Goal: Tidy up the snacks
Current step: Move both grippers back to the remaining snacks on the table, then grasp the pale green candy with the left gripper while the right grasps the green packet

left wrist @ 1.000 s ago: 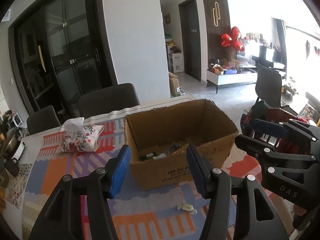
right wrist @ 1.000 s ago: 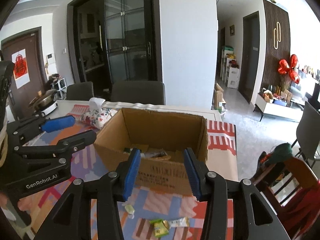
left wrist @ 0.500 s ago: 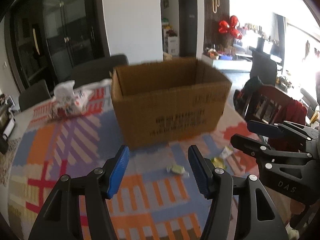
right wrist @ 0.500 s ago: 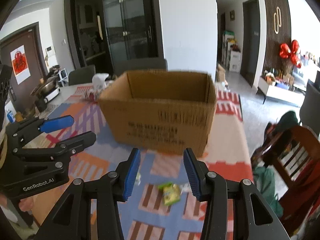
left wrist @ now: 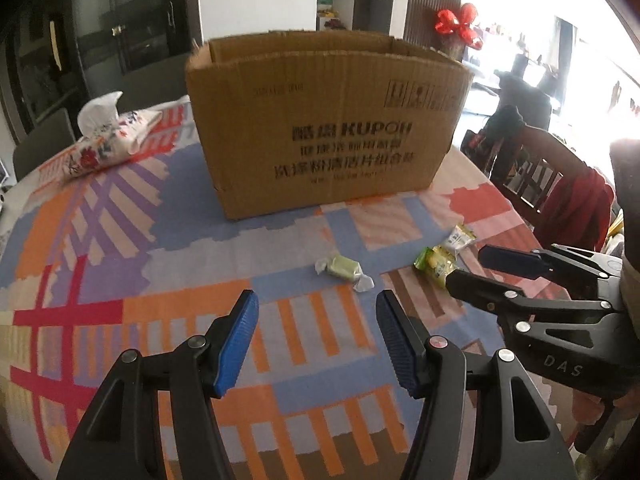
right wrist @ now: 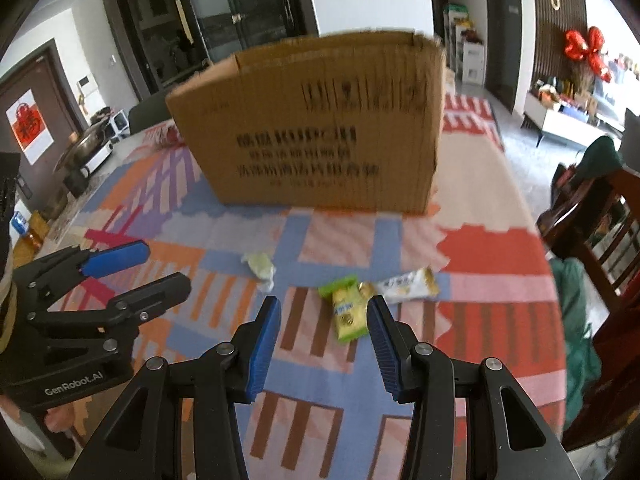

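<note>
A brown cardboard box (left wrist: 328, 128) stands open on the patterned tablecloth; it also shows in the right wrist view (right wrist: 316, 128). In front of it lie a pale green wrapped candy (left wrist: 343, 269) (right wrist: 260, 266), a yellow-green snack packet (left wrist: 435, 266) (right wrist: 349, 312) and a white snack bar (left wrist: 460, 238) (right wrist: 408, 282). My left gripper (left wrist: 316, 340) is open and empty, low over the cloth just short of the candy. My right gripper (right wrist: 324, 340) is open and empty, with the yellow-green packet just ahead between its fingertips. Each gripper shows in the other's view (left wrist: 492, 272) (right wrist: 136, 268).
A floral tissue pack (left wrist: 108, 136) lies left of the box. Dark chairs stand behind the table. A wooden chair (left wrist: 560, 192) with red and green clothes stands at the table's right edge. A pot and cooker (right wrist: 88, 148) sit at the far left.
Both grippers have dropped from above the box's opening and pulled back toward the cloth in front of it. The loose snacks now lie close ahead. Both stay open.
</note>
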Demonstrator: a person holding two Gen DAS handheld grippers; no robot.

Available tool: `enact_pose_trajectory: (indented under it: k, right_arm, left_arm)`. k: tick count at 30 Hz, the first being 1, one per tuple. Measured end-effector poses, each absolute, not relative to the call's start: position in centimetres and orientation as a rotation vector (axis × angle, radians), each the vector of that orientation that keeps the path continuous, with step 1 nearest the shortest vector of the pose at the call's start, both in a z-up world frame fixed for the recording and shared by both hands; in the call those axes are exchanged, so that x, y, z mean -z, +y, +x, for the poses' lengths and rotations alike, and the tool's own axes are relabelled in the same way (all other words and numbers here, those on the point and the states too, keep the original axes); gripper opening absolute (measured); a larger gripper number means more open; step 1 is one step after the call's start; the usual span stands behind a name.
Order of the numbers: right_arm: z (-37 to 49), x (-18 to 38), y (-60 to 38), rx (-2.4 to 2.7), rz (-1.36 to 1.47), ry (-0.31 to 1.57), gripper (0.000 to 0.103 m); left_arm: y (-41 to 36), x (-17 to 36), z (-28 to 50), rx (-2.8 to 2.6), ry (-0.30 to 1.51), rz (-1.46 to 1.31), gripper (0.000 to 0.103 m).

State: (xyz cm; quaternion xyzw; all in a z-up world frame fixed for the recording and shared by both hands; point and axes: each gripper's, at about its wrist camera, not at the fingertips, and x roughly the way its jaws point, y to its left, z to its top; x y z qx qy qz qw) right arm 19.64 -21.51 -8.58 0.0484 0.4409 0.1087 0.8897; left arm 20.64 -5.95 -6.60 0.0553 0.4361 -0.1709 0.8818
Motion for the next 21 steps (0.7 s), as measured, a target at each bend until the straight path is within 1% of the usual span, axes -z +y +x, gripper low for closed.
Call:
enact_pose_trajectory:
  k: [9,18,21]
  right_arm:
    - [21.7,10.7,-21.2,-0.231,0.057,0.982,0.046]
    - [23.1,11.7,-20.8,-0.221,-0.012,0.997,0.046]
    - [23.1,12.0,-20.5,-0.215,-0.040,0.988,0.044]
  left_arm:
    - [-6.7,8.6,22.7,0.400,0.946,0.126,0.059]
    - [-6.3,9.1,23.5,0.394,0.956,0.117,0.059]
    - [-6.5,9.2,23.9,0.407,0.955,0.105,0.059]
